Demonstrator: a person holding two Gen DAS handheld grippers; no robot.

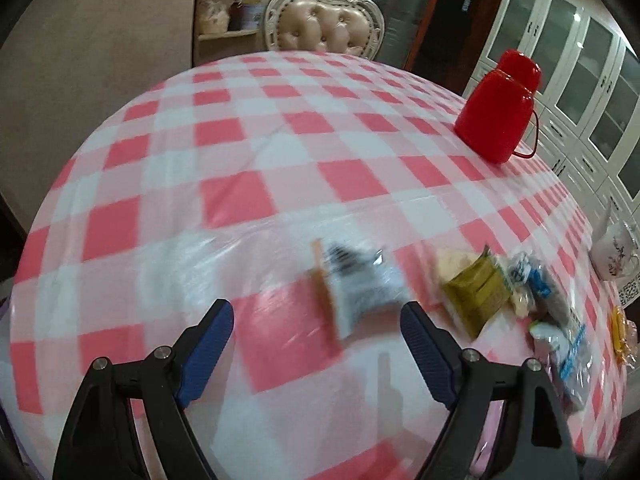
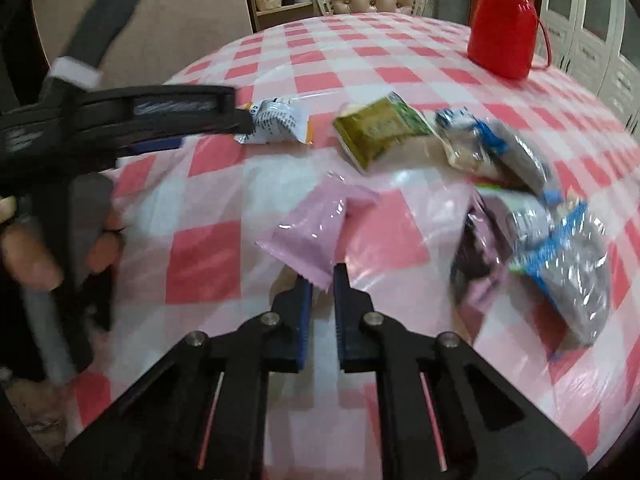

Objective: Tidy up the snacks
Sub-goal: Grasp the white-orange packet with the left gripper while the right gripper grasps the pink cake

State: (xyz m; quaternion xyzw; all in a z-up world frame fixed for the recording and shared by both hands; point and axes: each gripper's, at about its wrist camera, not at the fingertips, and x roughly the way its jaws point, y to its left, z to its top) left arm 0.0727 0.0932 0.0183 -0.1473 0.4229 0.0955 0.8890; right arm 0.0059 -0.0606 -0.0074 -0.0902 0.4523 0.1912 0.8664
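Glossy checked tablecloth (image 2: 208, 256); right tongs (image 2: 322, 276) pinching crinkly pink packet (image 2: 316, 228); left tongs (image 1: 318, 316) spread.

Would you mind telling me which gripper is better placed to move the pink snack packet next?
Right. The right gripper is already shut on the near edge of the pink snack packet, so it could probably lift it straight away. The left gripper is open by the white-and-orange packet, holding nothing.
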